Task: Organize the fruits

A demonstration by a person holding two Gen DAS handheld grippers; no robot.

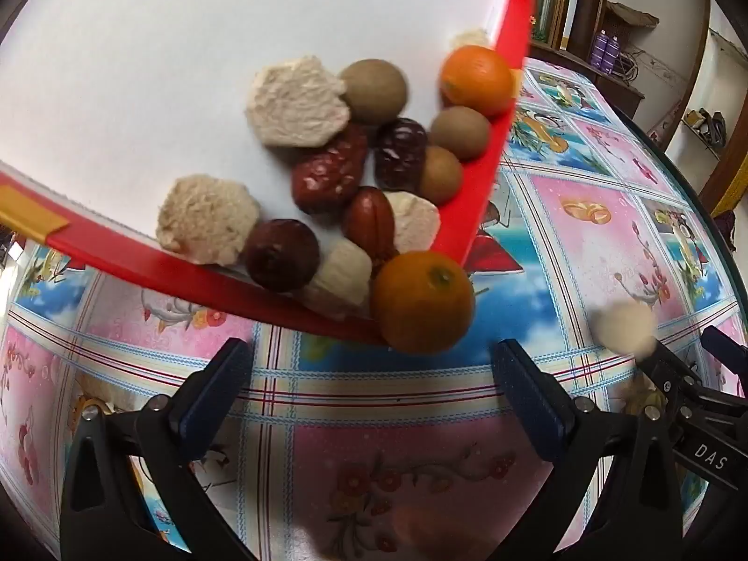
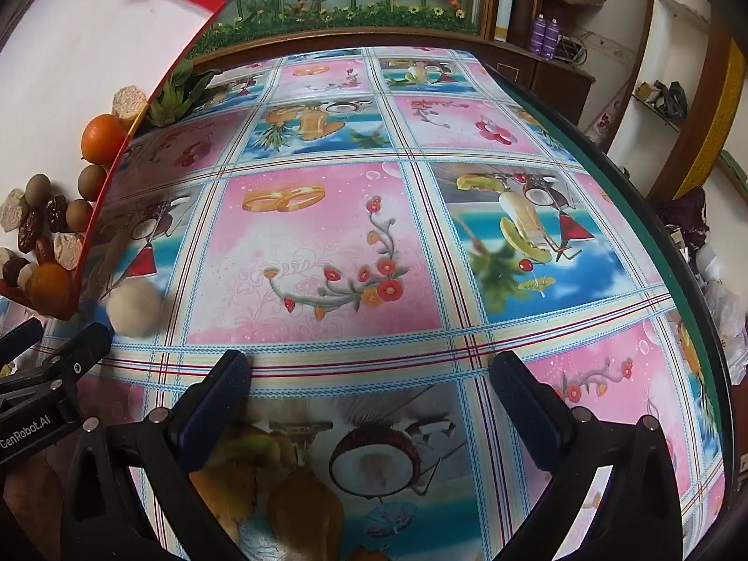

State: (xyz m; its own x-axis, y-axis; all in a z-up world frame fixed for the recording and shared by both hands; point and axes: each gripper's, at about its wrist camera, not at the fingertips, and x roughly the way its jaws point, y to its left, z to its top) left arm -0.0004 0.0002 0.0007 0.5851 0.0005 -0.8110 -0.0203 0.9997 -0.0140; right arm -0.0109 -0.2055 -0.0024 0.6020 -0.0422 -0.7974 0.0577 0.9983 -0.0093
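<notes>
A red-rimmed tray (image 1: 481,177) with a white floor looks tilted, and the fruits are piled in its near corner. The pile holds two oranges (image 1: 477,79) (image 1: 423,301), brown round fruits (image 1: 374,91), dark red dates (image 1: 329,175) and pale dried slices (image 1: 297,103). The nearer orange sits over the tray's corner rim. My left gripper (image 1: 374,374) is open just below that corner, holding nothing. A blurred pale ball (image 2: 134,308) lies off the tray on the tablecloth, by the left gripper's fingertips (image 2: 89,336). My right gripper (image 2: 374,374) is open over the bare cloth, to the right of the tray (image 2: 93,37).
The table wears a glossy pink and blue picture tablecloth (image 2: 327,233); its dark round edge (image 2: 654,233) curves down the right side. Behind stand a wooden cabinet with purple bottles (image 2: 547,35) and a shelf (image 2: 664,98). Green leaves (image 2: 175,93) lie behind the tray.
</notes>
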